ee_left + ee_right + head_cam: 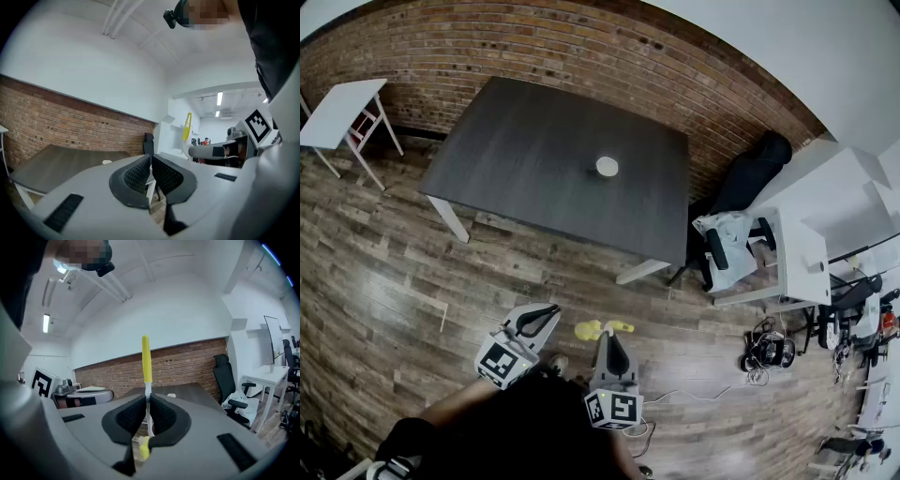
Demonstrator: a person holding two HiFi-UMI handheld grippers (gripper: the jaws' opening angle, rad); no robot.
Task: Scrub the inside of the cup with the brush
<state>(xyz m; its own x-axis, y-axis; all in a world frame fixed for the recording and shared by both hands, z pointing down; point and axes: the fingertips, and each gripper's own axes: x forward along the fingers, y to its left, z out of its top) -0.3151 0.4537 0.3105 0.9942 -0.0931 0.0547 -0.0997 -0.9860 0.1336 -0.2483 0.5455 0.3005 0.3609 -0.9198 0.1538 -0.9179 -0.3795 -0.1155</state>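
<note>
A small white cup [607, 167] stands alone on the dark table [534, 141], far ahead of both grippers. It also shows small in the left gripper view [107, 162] and in the right gripper view [172, 395]. My right gripper [612, 345] [147, 401] is shut on a brush [600, 329] with a yellow handle [146, 359] that stands up between the jaws. My left gripper [539, 319] [151, 161] is shut with nothing in it. Both are held low over the wooden floor, side by side, well short of the table. The brush [187, 126] also appears in the left gripper view.
A brick wall [581, 47] runs behind the table. A black office chair [750, 173] and a chair with a pale cloth [727, 246] stand to the right, by a white desk [802, 253]. A small white table [337, 108] is at far left. Cables [769, 352] lie on the floor.
</note>
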